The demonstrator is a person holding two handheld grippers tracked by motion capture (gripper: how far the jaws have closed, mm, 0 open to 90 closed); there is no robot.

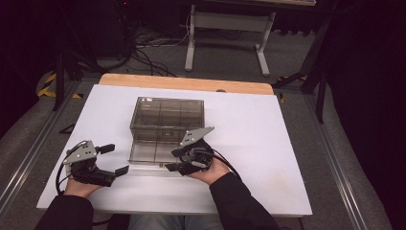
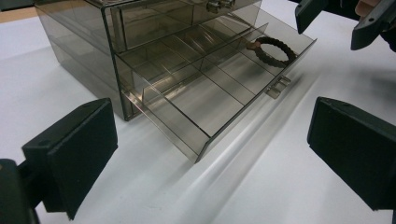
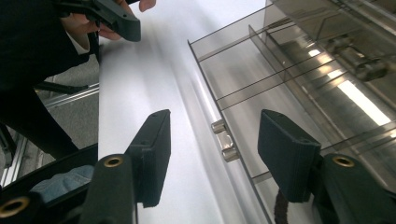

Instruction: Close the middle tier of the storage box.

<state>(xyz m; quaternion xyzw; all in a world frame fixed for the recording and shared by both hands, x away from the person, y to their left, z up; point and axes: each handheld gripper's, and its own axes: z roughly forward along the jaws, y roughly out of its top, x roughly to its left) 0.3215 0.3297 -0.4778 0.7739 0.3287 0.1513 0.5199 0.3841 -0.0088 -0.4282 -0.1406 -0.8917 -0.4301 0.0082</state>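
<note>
Mostly smoky clear-plastic drawer (rectangular)

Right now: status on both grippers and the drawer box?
Left gripper open, idle beside box. Right gripper open, jaws either side of the drawer handle, not pressing. Bottom drawer pulled out, hair tie inside. Nothing blocking.

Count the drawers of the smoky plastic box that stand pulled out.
1: the bottom drawer of the box stands pulled out toward the person, with a dark ring inside. The drawer above looks pushed in.
</note>
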